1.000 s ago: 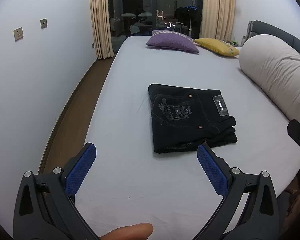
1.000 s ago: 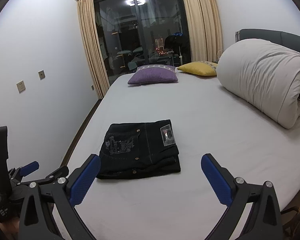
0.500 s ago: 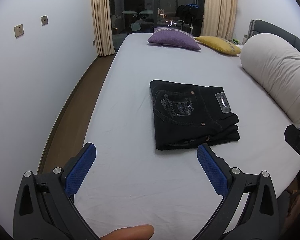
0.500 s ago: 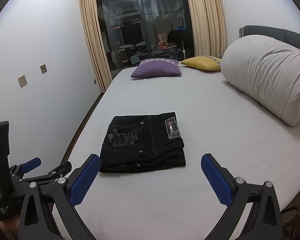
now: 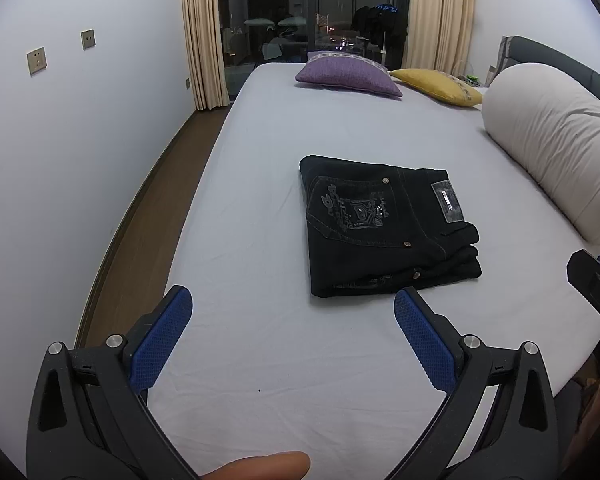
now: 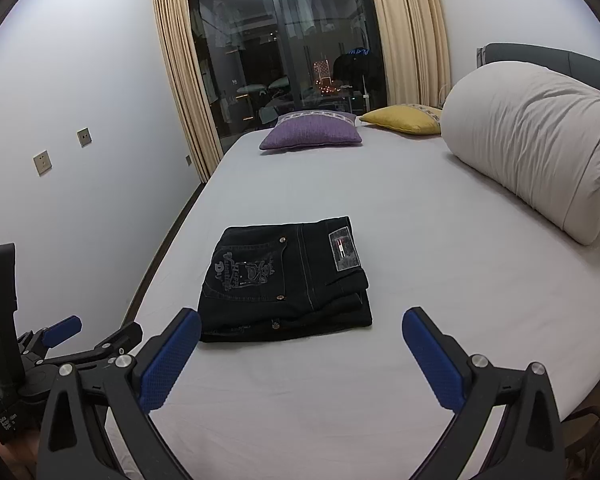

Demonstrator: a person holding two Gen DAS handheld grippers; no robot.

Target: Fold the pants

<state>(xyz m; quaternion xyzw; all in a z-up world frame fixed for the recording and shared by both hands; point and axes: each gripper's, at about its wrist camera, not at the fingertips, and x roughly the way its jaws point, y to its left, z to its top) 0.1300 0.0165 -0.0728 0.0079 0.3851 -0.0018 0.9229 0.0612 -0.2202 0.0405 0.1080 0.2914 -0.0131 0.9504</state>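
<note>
Black pants (image 5: 384, 228) lie folded into a compact rectangle on the grey bed sheet (image 5: 260, 200), back pocket embroidery and a waist patch facing up. They also show in the right wrist view (image 6: 288, 280). My left gripper (image 5: 292, 300) is open and empty, held above the sheet near the bed's front edge, short of the pants. My right gripper (image 6: 300, 320) is open and empty, also in front of the pants and apart from them. The left gripper's fingers (image 6: 60, 330) show at the left edge of the right wrist view.
A rolled white duvet (image 6: 540, 160) lies along the right side of the bed. A purple pillow (image 6: 312, 132) and a yellow pillow (image 6: 404, 118) sit at the far end by the dark window. A wall and wood floor strip (image 5: 140, 208) run along the left.
Both grippers have edged a little nearer to the folded pants and tilted slightly down. The pants have not moved. Both grippers stay open.
</note>
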